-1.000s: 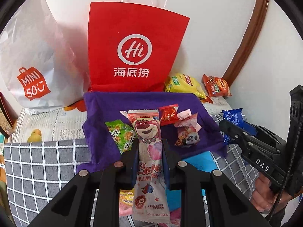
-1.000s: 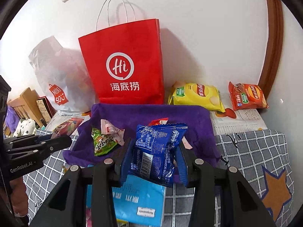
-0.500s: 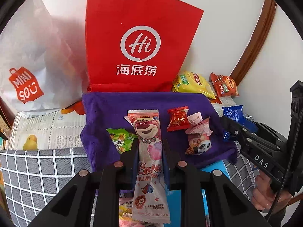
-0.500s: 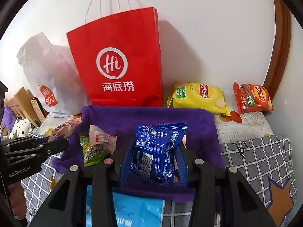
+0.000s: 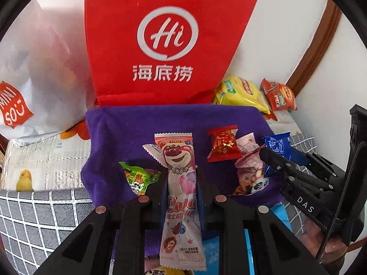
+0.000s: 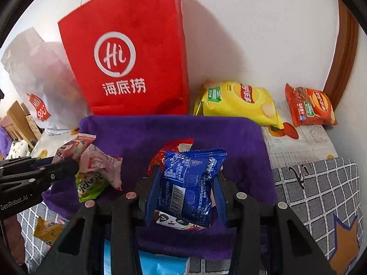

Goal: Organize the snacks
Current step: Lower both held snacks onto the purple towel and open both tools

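My left gripper (image 5: 181,181) is shut on a long pink bear-print snack packet (image 5: 180,183), held over the front of a purple cloth (image 5: 128,128). On the cloth lie a green candy packet (image 5: 137,176), a red packet (image 5: 223,143) and a panda-print packet (image 5: 250,178). My right gripper (image 6: 185,183) is shut on a blue snack packet (image 6: 190,183) above the same purple cloth (image 6: 142,135). In the right wrist view the left gripper (image 6: 68,167) enters from the left edge with the pink packet (image 6: 75,144). The right gripper (image 5: 263,154) shows at the right of the left wrist view.
A red paper bag (image 6: 128,57) stands against the wall behind the cloth, a white plastic bag (image 6: 34,80) to its left. Yellow (image 6: 238,100) and orange (image 6: 309,105) chip bags lie at the back right. A light blue packet (image 6: 160,263) lies on the grey checked cover (image 6: 321,183) below.
Both grippers have moved forward and down toward the purple cloth, each keeping its packet. The red bag and the cloth now loom larger in both views.
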`<state>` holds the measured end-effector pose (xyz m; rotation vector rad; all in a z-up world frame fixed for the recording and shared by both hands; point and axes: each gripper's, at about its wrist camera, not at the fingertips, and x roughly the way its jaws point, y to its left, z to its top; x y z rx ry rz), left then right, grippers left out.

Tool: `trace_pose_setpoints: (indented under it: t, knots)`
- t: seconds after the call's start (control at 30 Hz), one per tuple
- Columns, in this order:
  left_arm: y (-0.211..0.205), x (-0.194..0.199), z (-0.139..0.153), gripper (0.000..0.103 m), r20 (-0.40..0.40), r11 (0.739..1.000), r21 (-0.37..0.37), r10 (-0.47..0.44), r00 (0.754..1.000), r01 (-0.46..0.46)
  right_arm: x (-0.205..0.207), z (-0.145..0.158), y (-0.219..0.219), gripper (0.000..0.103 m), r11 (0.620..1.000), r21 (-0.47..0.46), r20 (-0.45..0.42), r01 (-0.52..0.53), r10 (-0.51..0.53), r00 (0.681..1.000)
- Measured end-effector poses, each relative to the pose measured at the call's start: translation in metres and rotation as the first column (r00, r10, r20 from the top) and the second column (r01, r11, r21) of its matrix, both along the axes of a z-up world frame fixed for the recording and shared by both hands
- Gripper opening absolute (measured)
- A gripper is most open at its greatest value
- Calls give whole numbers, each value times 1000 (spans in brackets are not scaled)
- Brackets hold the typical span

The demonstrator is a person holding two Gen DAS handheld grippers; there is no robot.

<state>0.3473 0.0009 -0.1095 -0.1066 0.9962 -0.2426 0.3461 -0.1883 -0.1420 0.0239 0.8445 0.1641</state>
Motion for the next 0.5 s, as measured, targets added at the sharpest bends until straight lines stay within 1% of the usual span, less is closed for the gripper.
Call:
trace_pose_setpoints:
  t: [0.13,0.37,0.47,0.5]
  knots:
    - [0,5,-7,21,-12,1000,-5,4,1000,-4,6,-9,2,43,1000,-7,-14,-6,6,1000]
    - [-2,10,-14,23,-30,1000,-4,5,1000,-6,9,-10,7,43,999,-34,-18,-19,18,1000]
    - [-1,12,-17,23,-49,1000,-28,8,999,-9,9,-10,8,47,999,-32,-23,-26,25,999]
    - [-1,12,-18,23,-49,999,-30,10,999,-11,10,-10,8,51,999,-30,-29,-31,30,999]
